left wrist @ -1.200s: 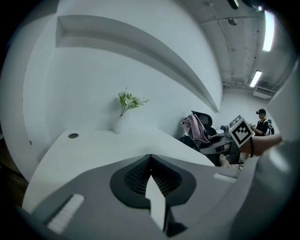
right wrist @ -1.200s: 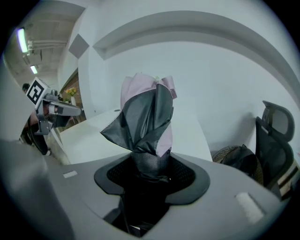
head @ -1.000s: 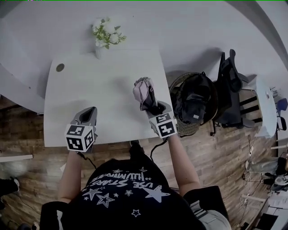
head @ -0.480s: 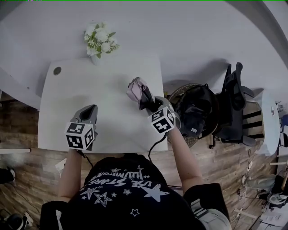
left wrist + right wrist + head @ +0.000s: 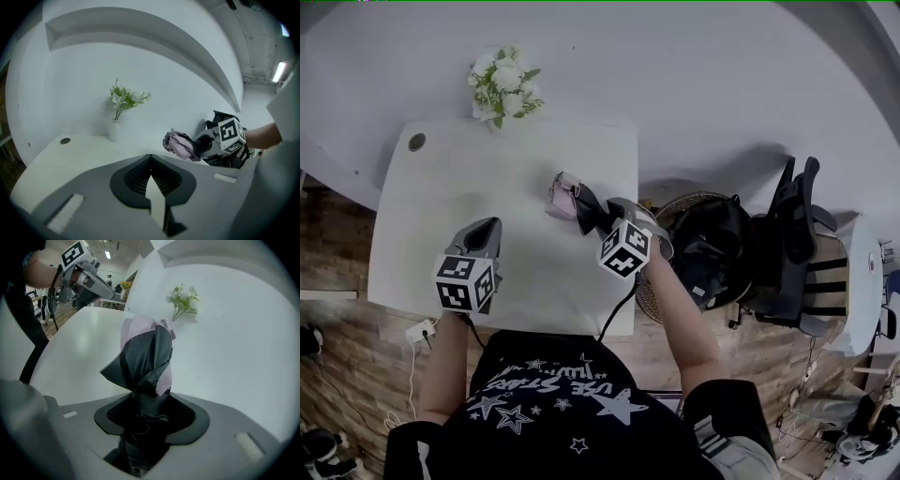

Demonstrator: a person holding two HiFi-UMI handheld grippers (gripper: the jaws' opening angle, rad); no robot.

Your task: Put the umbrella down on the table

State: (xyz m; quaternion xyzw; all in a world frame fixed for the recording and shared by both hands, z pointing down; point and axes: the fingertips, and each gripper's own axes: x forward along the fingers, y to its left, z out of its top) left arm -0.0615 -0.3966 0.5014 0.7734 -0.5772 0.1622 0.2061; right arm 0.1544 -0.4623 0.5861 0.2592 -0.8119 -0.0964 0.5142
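Observation:
The folded umbrella [image 5: 565,196], pink and black, sticks out to the left of my right gripper [image 5: 598,216], which is shut on its black lower part. It hangs tilted over the right half of the white table [image 5: 450,187]; I cannot tell whether it touches the top. In the right gripper view the umbrella [image 5: 145,357] rises from between the jaws of the right gripper [image 5: 149,401]. My left gripper [image 5: 484,234] hovers over the table's front left, shut and holding nothing. From the left gripper view the umbrella [image 5: 180,144] and the right gripper [image 5: 206,143] show at right.
A white vase of flowers [image 5: 500,82] stands at the table's far edge, and a round cable hole [image 5: 416,142] sits at the far left corner. Right of the table are a wicker basket with a black bag [image 5: 703,248] and a black chair [image 5: 797,244].
The right gripper has carried the umbrella leftward and lower over the table and rolled, so the umbrella now points left instead of up. The left gripper has shifted a little.

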